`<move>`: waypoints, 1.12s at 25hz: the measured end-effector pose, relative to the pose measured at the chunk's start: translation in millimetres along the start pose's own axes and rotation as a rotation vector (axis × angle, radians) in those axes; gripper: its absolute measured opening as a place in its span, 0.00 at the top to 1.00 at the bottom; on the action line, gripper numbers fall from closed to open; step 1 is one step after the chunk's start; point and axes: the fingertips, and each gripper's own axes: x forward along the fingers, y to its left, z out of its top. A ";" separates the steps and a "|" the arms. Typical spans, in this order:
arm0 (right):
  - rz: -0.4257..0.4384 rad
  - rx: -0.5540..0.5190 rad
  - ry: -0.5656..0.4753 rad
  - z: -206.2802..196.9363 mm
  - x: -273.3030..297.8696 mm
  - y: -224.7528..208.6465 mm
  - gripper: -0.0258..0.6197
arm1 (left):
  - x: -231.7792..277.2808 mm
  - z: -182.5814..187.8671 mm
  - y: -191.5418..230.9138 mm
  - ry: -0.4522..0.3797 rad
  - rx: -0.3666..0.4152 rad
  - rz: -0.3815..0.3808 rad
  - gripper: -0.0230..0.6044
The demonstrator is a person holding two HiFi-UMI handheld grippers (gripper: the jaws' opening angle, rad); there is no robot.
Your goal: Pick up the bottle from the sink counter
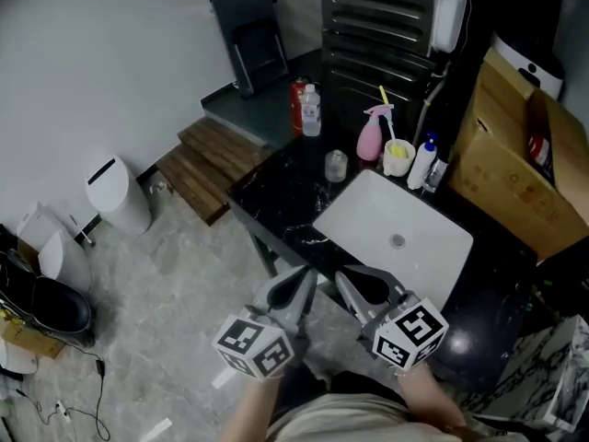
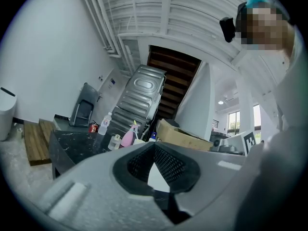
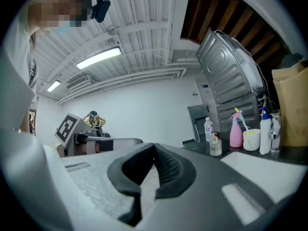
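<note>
Currently on view from above: black marble counter (image 1: pixel 276 187) carrying a white sink basin (image 1: pixel 368 212). Clear bottle (image 1: pixel 311 110) with white cap and pale label, upright at the counter's far left corner, right beside a red canister (image 1: pixel 297 105) and well apart from both tools. Small glass jar (image 1: pixel 336 165), upright, between that bottle and the basin. Pink spray bottle (image 1: pixel 371 136), upright behind the basin. Just beside it stands a white cup (image 1: pixel 398 158) with yellow contents, then a white bottle with blue cap (image 1: pixel 423 161). Cardboard box (image 1: pixel 515 168), open, to the right of the counter. Left gripper (image 1: pixel 302 282), held near the counter's near edge and pointing toward the basin. Its own view shows the jaws pressed together with nothing between them. Right gripper (image 1: pixel 344 284), just beside the left one, near the basin's near edge, jaws likewise closed tip to tip and empty. Floor items at the left: white lidded bin (image 1: pixel 118 194), wooden platform (image 1: pixel 210 166), and black folding chair (image 1: pixel 250 37) against the wall.
</note>
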 end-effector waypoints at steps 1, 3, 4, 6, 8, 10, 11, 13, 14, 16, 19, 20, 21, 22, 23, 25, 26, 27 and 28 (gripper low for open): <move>-0.009 0.002 0.001 0.4 5.3 -5.0 0.96 | 5.0 1.3 4.4 0.003 -0.003 -0.010 0.95; -0.026 0.002 -0.003 3.5 18.1 -14.1 0.96 | 14.7 2.0 13.4 0.015 -0.004 -0.032 0.95; -0.032 0.000 -0.005 5.0 25.6 -17.4 0.96 | 19.1 1.5 18.6 0.025 0.000 -0.043 0.95; -0.040 -0.006 -0.007 6.7 41.0 -22.7 0.96 | 28.3 0.5 31.9 0.050 0.022 -0.059 0.95; -0.056 -0.011 -0.004 6.5 56.4 -32.2 0.96 | 40.0 2.8 46.8 0.070 0.034 -0.079 0.95; -0.083 -0.007 0.006 3.7 72.7 -46.9 0.96 | 53.0 10.7 61.7 0.071 0.013 -0.107 0.95; -0.096 -0.002 0.010 2.9 81.3 -54.1 0.96 | 59.1 16.2 69.3 0.066 0.002 -0.120 0.95; -0.120 0.008 0.010 4.5 99.0 -66.0 0.96 | 71.4 26.7 85.4 0.064 -0.006 -0.139 0.95; -0.131 0.009 0.009 6.5 107.8 -71.3 0.96 | 77.7 31.0 93.3 0.068 -0.006 -0.149 0.95; -0.156 0.009 0.007 11.0 124.5 -81.2 0.96 | 89.3 38.3 107.8 0.079 -0.008 -0.174 0.95; -0.194 0.003 0.005 16.2 147.8 -95.3 0.96 | 104.4 48.0 127.4 0.091 -0.011 -0.213 0.95; -0.205 -0.002 0.011 16.1 156.0 -99.4 0.96 | 109.1 50.6 134.4 0.098 -0.007 -0.223 0.95; -0.214 -0.007 0.018 15.3 164.0 -103.0 0.96 | 113.7 52.5 141.4 0.107 -0.002 -0.230 0.95; -0.222 -0.008 0.024 14.3 171.6 -106.1 0.96 | 117.9 54.0 148.2 0.117 0.004 -0.238 0.95; -0.230 -0.005 0.026 13.9 178.7 -109.0 0.96 | 121.8 55.5 154.4 0.126 0.007 -0.247 0.95; -0.248 -0.002 0.025 15.2 192.7 -115.8 0.96 | 128.9 59.6 166.0 0.135 0.009 -0.269 0.95; -0.258 -0.004 0.022 16.6 199.9 -119.7 0.96 | 132.3 61.8 172.1 0.138 0.009 -0.279 0.95; -0.267 -0.007 0.020 18.0 207.2 -123.9 0.96 | 135.6 63.6 178.5 0.141 0.009 -0.287 0.95; -0.276 -0.012 0.018 19.4 213.9 -128.2 0.96 | 138.8 64.8 184.7 0.146 0.010 -0.295 0.95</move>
